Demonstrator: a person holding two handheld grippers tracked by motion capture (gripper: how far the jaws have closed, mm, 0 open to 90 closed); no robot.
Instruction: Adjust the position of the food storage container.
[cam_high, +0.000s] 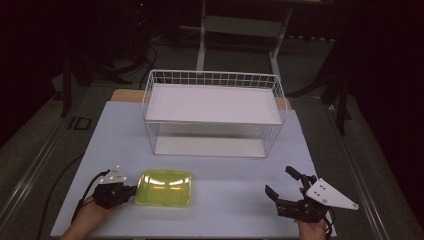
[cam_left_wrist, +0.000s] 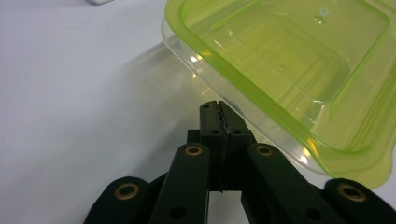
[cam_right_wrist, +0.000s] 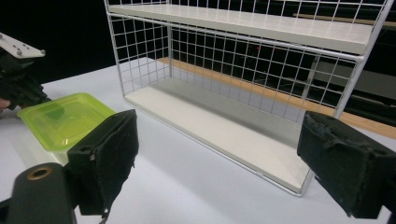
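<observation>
On the near-left part of the white table (cam_high: 225, 185), the green-lidded container (cam_high: 164, 187) lies flat before the wire shelf rack (cam_high: 212, 112), the left gripper (cam_high: 131, 190) clenched against its left edge, the right gripper (cam_high: 281, 184) spread wide, well apart.

No text, label, brand, number or sign can be read in any of the pictures. The green-lidded container (cam_high: 164, 187), the white wire shelf rack (cam_high: 214, 112) and the table (cam_high: 115, 130) carry no legible print. A small dark rectangular mark on the floor at about nine o'clock from the rack is too blurred to read.
</observation>
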